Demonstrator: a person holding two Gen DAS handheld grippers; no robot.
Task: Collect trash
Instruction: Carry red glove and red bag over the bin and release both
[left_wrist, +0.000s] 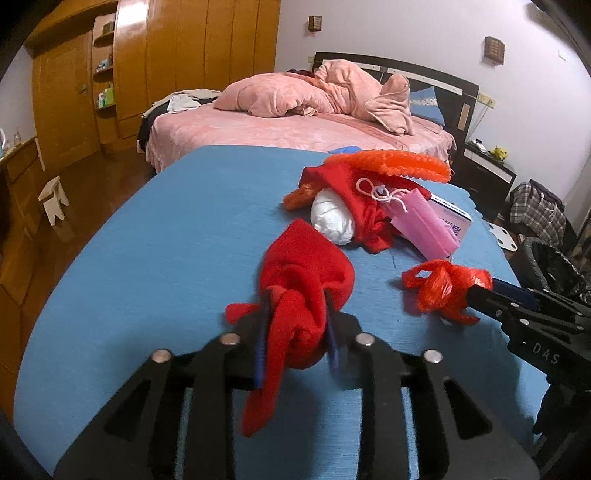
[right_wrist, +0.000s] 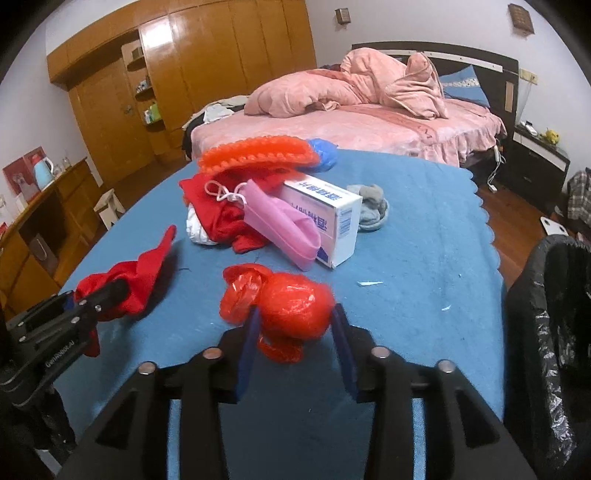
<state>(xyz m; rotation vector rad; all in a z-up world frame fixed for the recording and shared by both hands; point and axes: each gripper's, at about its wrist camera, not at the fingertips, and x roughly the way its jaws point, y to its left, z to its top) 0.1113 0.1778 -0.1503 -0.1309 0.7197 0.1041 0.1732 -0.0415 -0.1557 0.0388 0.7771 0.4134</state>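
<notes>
A table covered with a blue cloth stands in a bedroom, with a bed in pink bedding behind it and a wooden wardrobe along the wall.

The left gripper has a crumpled red cloth between its blue-padded fingers; the cloth fills the gap and hangs down below, but whether the pads press on it or just flank it I cannot tell. Seen from the right wrist, this gripper's black body carries small white lettering too blurred to read.

The right gripper is part-way open around a knotted red plastic bag, which lies on the table between the fingers; the right pad stands clear of it, so it is not clamped. Seen from the left wrist, this gripper's side reads "DAS".

Farther back lies a heap: an orange mesh bag, another red cloth, a white wad, a pink face mask with white ear loops, and a white box printed with blue characters I cannot read and a barcode on its end. A grey sock lies just beside the box, a blue bag behind the heap.

A bin lined with a black bag stands at the table's right edge.
</notes>
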